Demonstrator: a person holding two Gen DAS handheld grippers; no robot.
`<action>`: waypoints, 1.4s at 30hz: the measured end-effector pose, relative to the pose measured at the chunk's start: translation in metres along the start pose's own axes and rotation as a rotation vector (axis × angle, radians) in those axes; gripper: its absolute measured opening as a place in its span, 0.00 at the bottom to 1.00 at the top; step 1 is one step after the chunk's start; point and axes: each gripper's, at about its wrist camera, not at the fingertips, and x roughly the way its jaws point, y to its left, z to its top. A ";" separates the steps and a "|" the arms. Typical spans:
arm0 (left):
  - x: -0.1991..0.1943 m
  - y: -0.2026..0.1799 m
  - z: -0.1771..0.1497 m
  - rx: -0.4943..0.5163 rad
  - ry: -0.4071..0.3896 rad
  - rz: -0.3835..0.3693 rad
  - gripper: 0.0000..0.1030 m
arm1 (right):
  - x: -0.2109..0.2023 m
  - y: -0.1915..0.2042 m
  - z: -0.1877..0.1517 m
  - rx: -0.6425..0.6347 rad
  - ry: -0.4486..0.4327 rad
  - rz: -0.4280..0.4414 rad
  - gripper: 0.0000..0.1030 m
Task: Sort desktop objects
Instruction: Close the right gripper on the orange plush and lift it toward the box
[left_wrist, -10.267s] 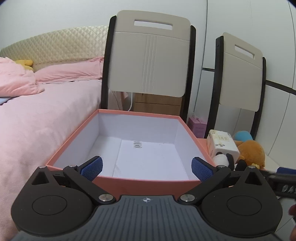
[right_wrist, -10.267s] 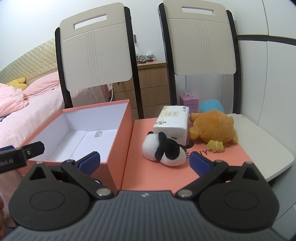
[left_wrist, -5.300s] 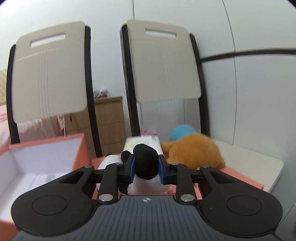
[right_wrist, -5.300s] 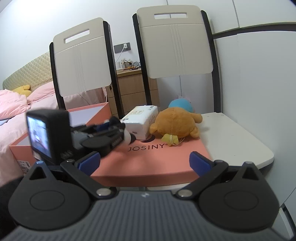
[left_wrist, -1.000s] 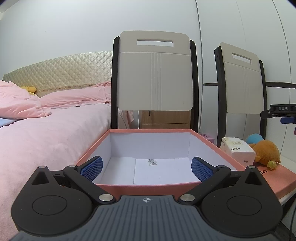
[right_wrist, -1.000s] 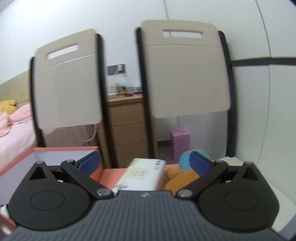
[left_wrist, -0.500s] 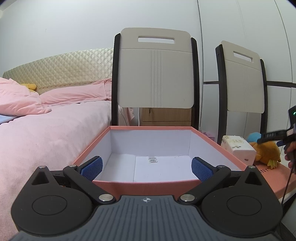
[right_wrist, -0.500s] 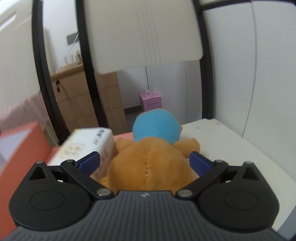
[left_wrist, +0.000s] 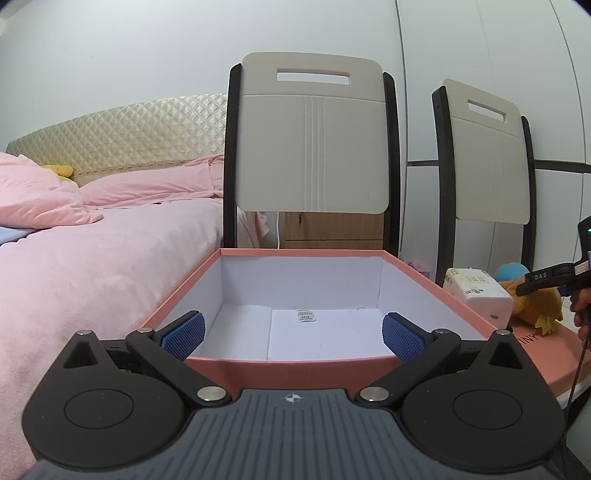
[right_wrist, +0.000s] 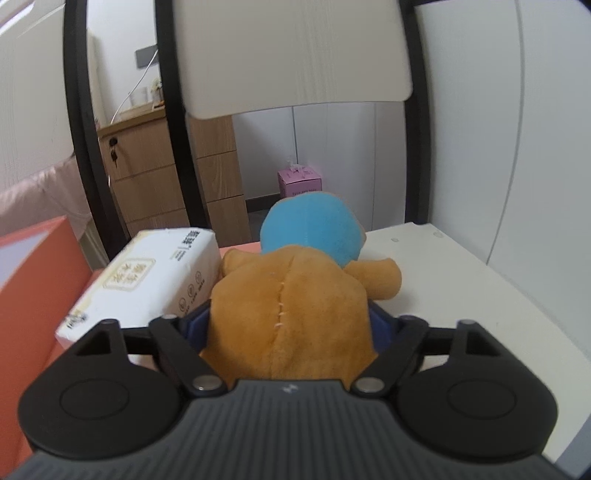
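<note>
My right gripper (right_wrist: 288, 326) has its blue pads pressed against both sides of the orange plush toy (right_wrist: 291, 306) with a blue head. The toy lies on the orange box lid next to a white tissue pack (right_wrist: 144, 277). In the left wrist view, my left gripper (left_wrist: 291, 334) is open and empty at the near rim of the orange storage box (left_wrist: 303, 369), whose white inside shows only a small label. The right gripper (left_wrist: 554, 282), the tissue pack (left_wrist: 478, 291) and the plush toy (left_wrist: 539, 306) show at the right there.
Two beige chairs (left_wrist: 314, 144) with black frames stand behind the box. A pink bed (left_wrist: 92, 251) is on the left. A wooden drawer cabinet (right_wrist: 155, 173) and a small pink box (right_wrist: 299, 182) sit behind. The white tabletop (right_wrist: 461, 288) extends right of the lid.
My right gripper has closed its jaws on the orange plush toy; half a second ago they were spread wide around it. The left gripper has stayed open at the box.
</note>
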 end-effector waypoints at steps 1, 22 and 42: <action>0.000 0.000 0.000 -0.002 -0.001 -0.001 1.00 | -0.004 0.001 0.000 0.006 -0.003 -0.001 0.75; -0.011 0.011 0.010 -0.051 -0.030 -0.005 1.00 | -0.125 0.098 0.081 -0.078 -0.186 0.145 0.74; -0.008 0.047 0.017 -0.111 -0.037 0.096 1.00 | -0.045 0.352 0.036 -0.346 0.166 0.568 0.74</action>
